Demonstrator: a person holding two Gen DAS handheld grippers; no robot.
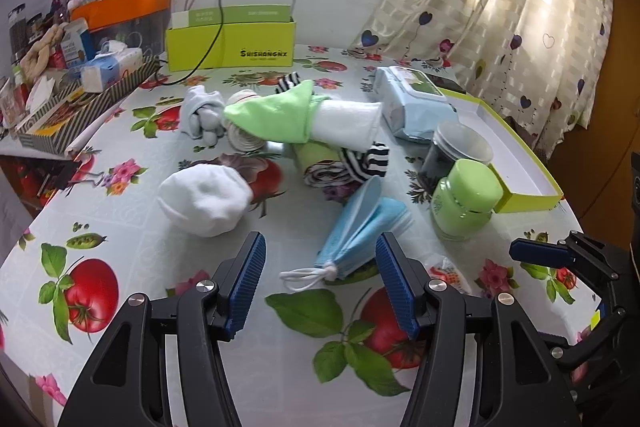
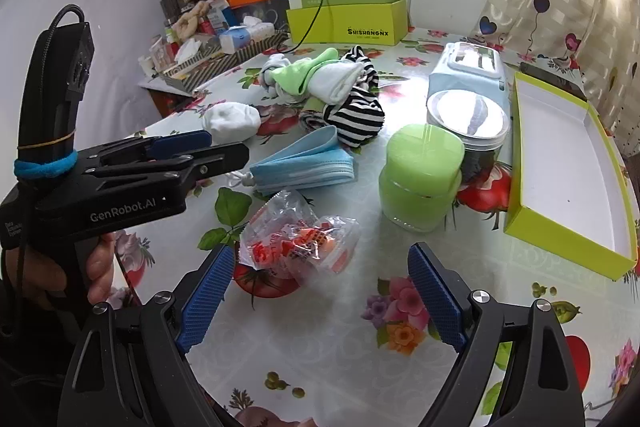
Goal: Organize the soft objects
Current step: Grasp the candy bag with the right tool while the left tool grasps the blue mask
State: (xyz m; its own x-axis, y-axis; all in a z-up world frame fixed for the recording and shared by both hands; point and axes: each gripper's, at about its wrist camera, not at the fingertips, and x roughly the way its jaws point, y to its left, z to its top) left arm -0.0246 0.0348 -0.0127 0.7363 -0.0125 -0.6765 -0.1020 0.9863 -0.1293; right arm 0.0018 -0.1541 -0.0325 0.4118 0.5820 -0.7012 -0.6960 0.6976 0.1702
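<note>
A stack of blue face masks [image 1: 360,227] lies on the flowered tablecloth, just ahead of my left gripper [image 1: 320,267], which is open and empty. Beyond it are a white sock ball [image 1: 204,199], a striped sock roll [image 1: 360,159], a green-and-white sock [image 1: 288,111] and a grey sock bundle [image 1: 200,115]. My right gripper [image 2: 320,291] is open with nothing held. It hovers just short of a clear plastic snack packet [image 2: 296,243]. In the right wrist view the masks [image 2: 304,163] sit right of the left gripper [image 2: 228,143].
A green-lidded jar [image 2: 420,179] and a dark jar [image 2: 468,123] stand beside an open yellow-green box lid [image 2: 560,163]. A wipes pack [image 1: 412,99] lies behind them. A yellow-green box [image 1: 232,43] and a cluttered tray [image 1: 80,99] sit at the back. A hand [image 2: 100,267] holds the left gripper.
</note>
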